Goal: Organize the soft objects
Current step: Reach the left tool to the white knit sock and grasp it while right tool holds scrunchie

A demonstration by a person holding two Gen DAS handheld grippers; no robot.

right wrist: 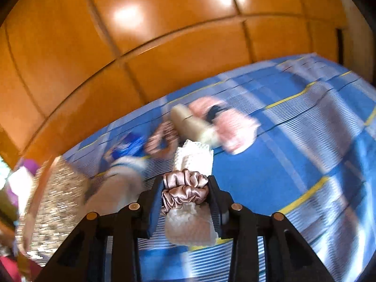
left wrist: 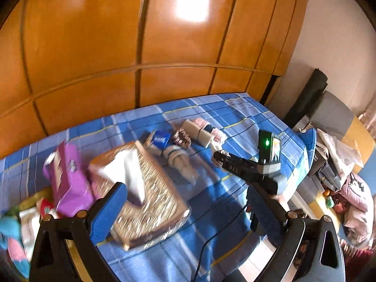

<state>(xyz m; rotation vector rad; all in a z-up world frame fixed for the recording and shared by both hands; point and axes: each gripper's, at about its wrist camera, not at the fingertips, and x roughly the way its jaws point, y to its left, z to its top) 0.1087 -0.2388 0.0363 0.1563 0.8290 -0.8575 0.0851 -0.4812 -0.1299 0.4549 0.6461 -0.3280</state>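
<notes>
In the right wrist view, the right claw (right wrist: 185,192) sits at the lower middle of the frame, its jaws closed most of the way on a glossy dusty-pink satin scrunchie (right wrist: 184,189) wrapped around a cream knitted cloth roll (right wrist: 192,213). The blue pads press the scrunchie from both sides, so the band is what gives the grip purchase; the roll pokes out above and below it. It appears lifted clear of the blue plaid bedsheet (right wrist: 270,164), though blur makes that uncertain.

Further up the same view, a beige cloth roll with a thin dark band (right wrist: 188,119) lies touching a pink fluffy bundle with a dark band (right wrist: 225,127), and a patterned brown scrunchie (right wrist: 162,141) lies just to their left. That row reads as the sorted group, probably why the held roll points that way.

In the left wrist view, the left claw (left wrist: 188,206) at the bottom of the frame stands wide open and holds nothing. Its left pad overlaps a silver-speckled tissue box with a white tissue sticking up (left wrist: 145,188) in the frame; whether they touch I cannot tell. A purple cardboard box (left wrist: 68,178) stands just left of the tissue box. A white-and-blue banded cloth roll (left wrist: 178,159) lies loose at mid-frame, likely still to be placed. The right claw enters from the right side, holding the bundle at mid-frame.
</notes>
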